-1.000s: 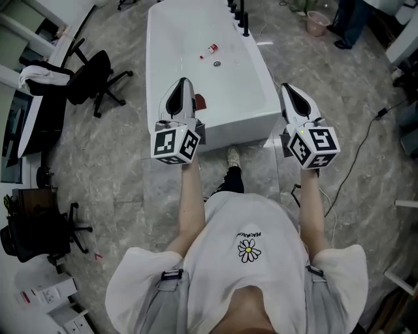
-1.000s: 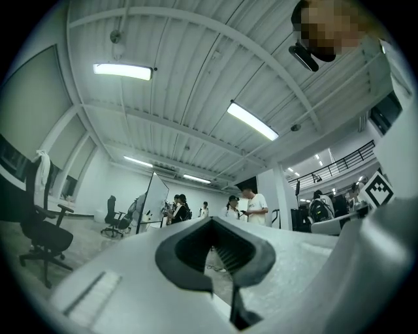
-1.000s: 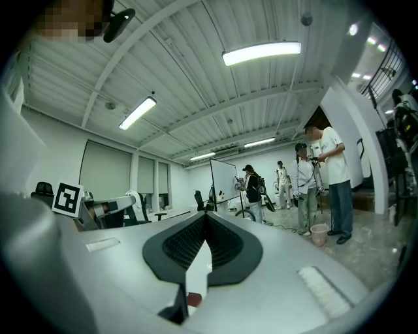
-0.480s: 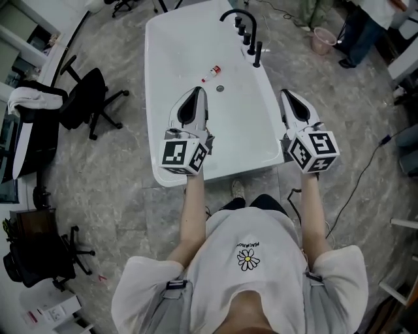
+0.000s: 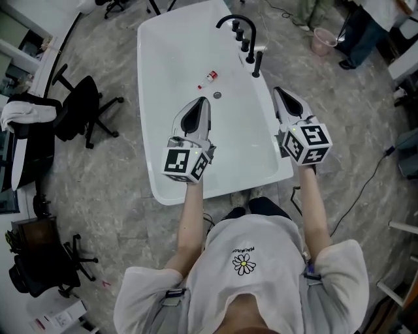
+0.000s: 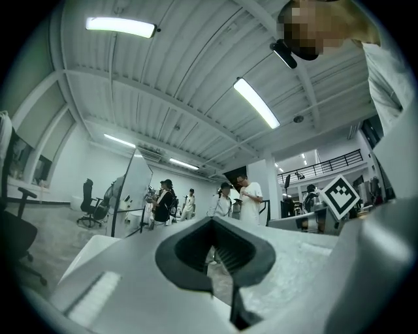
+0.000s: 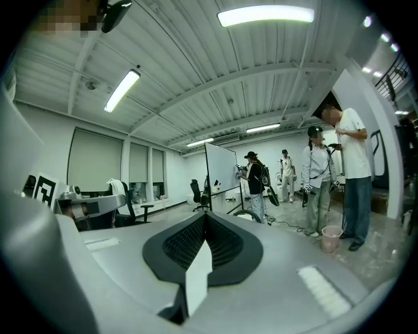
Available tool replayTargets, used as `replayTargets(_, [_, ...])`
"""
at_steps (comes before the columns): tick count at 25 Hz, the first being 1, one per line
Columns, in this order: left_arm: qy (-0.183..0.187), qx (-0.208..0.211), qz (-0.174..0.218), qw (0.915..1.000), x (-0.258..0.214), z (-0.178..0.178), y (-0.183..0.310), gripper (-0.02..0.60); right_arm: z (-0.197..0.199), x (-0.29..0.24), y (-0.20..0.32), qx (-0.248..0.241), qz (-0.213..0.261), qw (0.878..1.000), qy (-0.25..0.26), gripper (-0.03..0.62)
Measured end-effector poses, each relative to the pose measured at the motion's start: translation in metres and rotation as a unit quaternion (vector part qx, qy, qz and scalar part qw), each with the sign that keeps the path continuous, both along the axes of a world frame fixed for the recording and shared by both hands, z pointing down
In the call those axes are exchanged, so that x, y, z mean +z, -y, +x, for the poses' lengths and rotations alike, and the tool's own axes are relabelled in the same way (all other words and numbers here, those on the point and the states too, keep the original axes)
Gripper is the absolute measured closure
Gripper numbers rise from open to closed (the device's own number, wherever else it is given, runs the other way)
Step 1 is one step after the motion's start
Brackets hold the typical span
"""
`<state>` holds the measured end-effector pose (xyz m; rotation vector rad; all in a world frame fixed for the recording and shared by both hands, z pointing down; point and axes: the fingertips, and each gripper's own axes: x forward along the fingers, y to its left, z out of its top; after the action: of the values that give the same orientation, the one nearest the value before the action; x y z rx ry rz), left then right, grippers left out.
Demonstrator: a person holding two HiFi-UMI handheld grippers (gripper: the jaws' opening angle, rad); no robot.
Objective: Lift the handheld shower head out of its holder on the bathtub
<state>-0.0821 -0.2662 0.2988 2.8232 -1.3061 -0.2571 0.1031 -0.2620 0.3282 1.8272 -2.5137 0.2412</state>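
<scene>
A grey marbled floor (image 5: 111, 176) spreads all round. At the left a black office chair (image 5: 85, 107) stands on it. A second dark chair (image 5: 39, 261) stands at lower left, near some white boxes (image 5: 59, 318). A white cloth (image 5: 16, 117) is draped over something at the far left edge. A small red-capped bottle (image 5: 208, 78) lies on its side inside the bathtub (image 5: 163, 65). At upper right a pink bucket (image 5: 319, 41) sits on the floor, just beside a standing person (image 5: 356, 26). The right gripper view shows a whiteboard (image 7: 221, 171), a figure in black (image 7: 255, 179) next to it, and strip lights (image 7: 264, 14) on a ribbed ceiling (image 7: 196, 78).
</scene>
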Motion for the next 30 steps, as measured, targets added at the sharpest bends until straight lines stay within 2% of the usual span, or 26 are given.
replayTargets(5, [-0.001, 0.009, -0.024, 0.9997, 0.026, 0.024, 0.041, 0.581, 0.015, 0.028, 0.064, -0.005, -0.014, 1.000, -0.008, 0.571])
replayTargets(8, [0.019, 0.016, -0.036, 0.9990, 0.054, 0.049, 0.068, 0.581, 0.032, 0.063, 0.107, -0.006, -0.026, 1.000, -0.007, 0.571])
replayTargets(10, [0.027, 0.021, -0.048, 0.9983, 0.074, 0.067, 0.088, 0.581, 0.047, 0.093, 0.139, -0.002, -0.039, 0.999, 0.002, 0.543])
replayTargets(13, [0.012, 0.040, -0.063, 0.9972, 0.101, 0.088, 0.117, 0.581, 0.066, 0.142, 0.188, 0.005, -0.060, 0.998, 0.017, 0.489])
replayTargets(17, [0.014, 0.072, -0.079, 0.9942, 0.145, 0.112, 0.136, 0.581, 0.080, 0.213, 0.243, 0.010, -0.095, 0.995, -0.004, 0.440])
replayTargets(20, [0.004, 0.077, -0.100, 0.9920, 0.187, 0.109, 0.144, 0.581, 0.084, 0.266, 0.278, 0.022, -0.120, 0.993, -0.006, 0.376])
replayTargets(22, [0.004, 0.081, -0.116, 0.9899, 0.215, 0.108, 0.143, 0.581, 0.088, 0.296, 0.294, 0.029, -0.136, 0.990, -0.005, 0.357])
replayTargets(24, [0.012, 0.084, -0.131, 0.9877, 0.241, 0.108, 0.142, 0.581, 0.094, 0.319, 0.309, 0.030, -0.148, 0.988, -0.014, 0.353])
replayTargets(27, [-0.021, 0.074, -0.159, 0.9842, 0.262, 0.098, 0.147, 0.581, 0.095, 0.344, 0.325, 0.021, -0.159, 0.986, -0.036, 0.358])
replayTargets(30, [-0.030, 0.064, -0.156, 0.9852, 0.266, 0.090, 0.154, 0.581, 0.096, 0.360, 0.336, 0.021, -0.165, 0.985, -0.037, 0.361])
